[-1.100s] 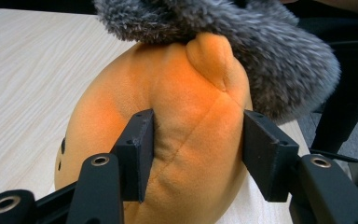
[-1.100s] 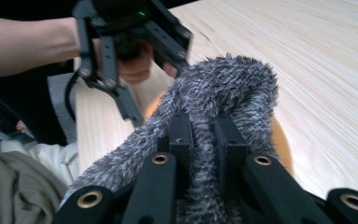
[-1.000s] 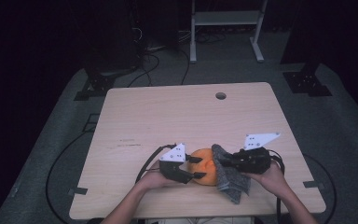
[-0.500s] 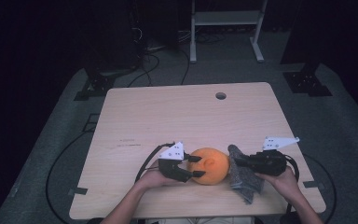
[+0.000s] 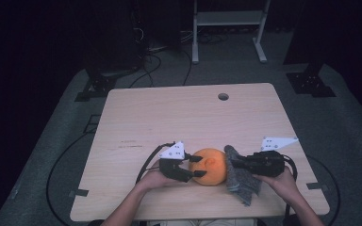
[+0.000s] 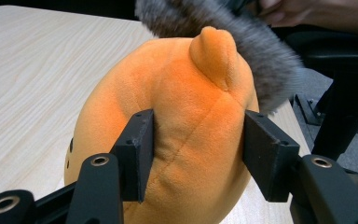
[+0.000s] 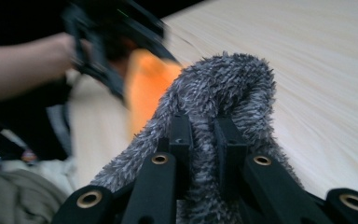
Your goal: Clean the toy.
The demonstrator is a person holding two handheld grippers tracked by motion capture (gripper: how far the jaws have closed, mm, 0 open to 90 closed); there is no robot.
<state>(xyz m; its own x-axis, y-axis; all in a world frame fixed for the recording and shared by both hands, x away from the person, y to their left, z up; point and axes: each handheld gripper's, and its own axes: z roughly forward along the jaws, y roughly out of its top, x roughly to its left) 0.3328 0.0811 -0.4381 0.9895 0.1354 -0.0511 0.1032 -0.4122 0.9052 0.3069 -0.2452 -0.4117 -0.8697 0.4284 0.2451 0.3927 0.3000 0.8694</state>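
Observation:
An orange plush toy [image 5: 210,165] rests near the table's front edge; in the left gripper view the orange plush toy [image 6: 182,126] shows a small ear on top. My left gripper [image 5: 192,167] is shut on its left side, and both pads [image 6: 137,151] press into the fabric. A grey fuzzy cloth [image 5: 239,176] hangs against the toy's right side. My right gripper [image 5: 233,164] is shut on a fold of that grey cloth [image 7: 223,102], holding it up beside the toy [image 7: 144,91].
The light wooden table [image 5: 188,117] stretches away bare behind the toy, with a small round hole [image 5: 223,96] near its far edge. Cables trail off the table's left front. A white metal stand [image 5: 226,28] and dark equipment stand on the floor beyond.
My right gripper has drawn the grey cloth off the toy's top and to the right, so more orange shows. The left gripper has kept still on the toy.

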